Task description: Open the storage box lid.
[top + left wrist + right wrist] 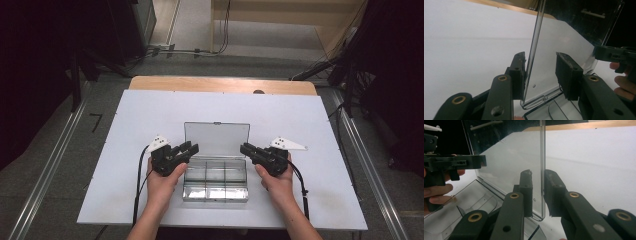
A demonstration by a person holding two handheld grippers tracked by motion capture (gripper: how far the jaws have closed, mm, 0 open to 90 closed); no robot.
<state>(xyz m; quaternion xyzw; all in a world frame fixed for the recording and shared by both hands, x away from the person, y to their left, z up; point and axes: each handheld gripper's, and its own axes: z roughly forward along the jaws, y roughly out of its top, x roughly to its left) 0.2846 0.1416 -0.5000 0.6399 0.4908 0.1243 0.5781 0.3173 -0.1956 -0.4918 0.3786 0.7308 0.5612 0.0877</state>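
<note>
A clear plastic compartment box sits at the near middle of the white tabletop, its lid standing upright behind it. My left gripper straddles the lid's left edge. In the left gripper view one pad lies against the lid and the other stands clear, so it is open. My right gripper straddles the right edge. In the right gripper view the lid runs between the pads with a gap on one side, so it is open too.
The box's tray has several empty-looking compartments. A wooden strip borders the table's far edge. Beyond it, cables lie on the floor, and metal rails run along both sides. A cable trails from each gripper.
</note>
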